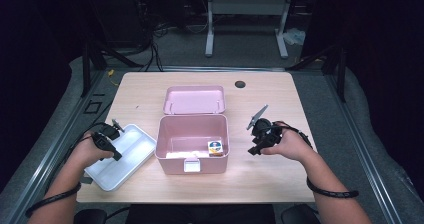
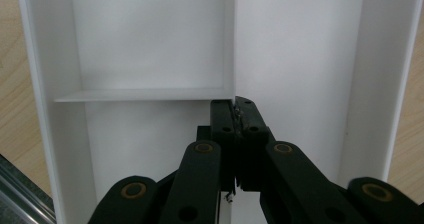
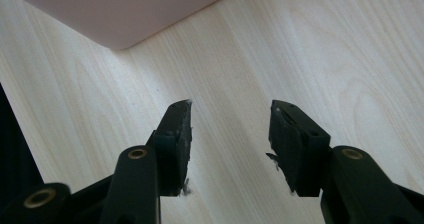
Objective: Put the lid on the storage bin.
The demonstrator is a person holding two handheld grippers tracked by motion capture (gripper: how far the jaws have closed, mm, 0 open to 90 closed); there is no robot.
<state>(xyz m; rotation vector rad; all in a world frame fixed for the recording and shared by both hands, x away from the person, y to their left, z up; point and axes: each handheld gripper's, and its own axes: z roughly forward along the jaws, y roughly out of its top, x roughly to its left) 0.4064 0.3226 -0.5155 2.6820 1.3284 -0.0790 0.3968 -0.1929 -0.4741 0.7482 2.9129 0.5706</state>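
- The white tray (image 1: 122,156) lies at the near left of the table (image 1: 260,179), turned askew, just left of the open pink box (image 1: 192,143) and apart from it.
- The left gripper (image 1: 116,155) is down inside the tray, and in the left gripper view its jaws are pinched together on the thin upright divider wall (image 2: 234,44), right where the cross divider (image 2: 142,94) meets it.
- The tray looks like thin moulded plastic: light, fairly stiff, smooth and likely slippery under the pads.
- I judge the divider a fair handle for dragging or lifting, since it is narrow enough to clamp, but it is thin and may flex, and the empty tray may tip or swing if lifted from this one spot.
- The junction of the two dividers is probably the stiffest place to pinch; the outer rim (image 2: 40,84) is the other option, with a firmer edge.
- The right gripper (image 1: 256,149) is held over bare table just right of the pink box, in the person's right hand (image 1: 287,144); in the right gripper view its jaws stand well apart with nothing between them, and a corner of the box shows at the far left.
- The box's lid (image 1: 194,100) lies flat on the table behind the box, touching or nearly touching its far wall.
- Inside the box, a small carton (image 1: 215,148) stands in the near right corner, and something pale and flat lies on the floor; I cannot tell what it is.
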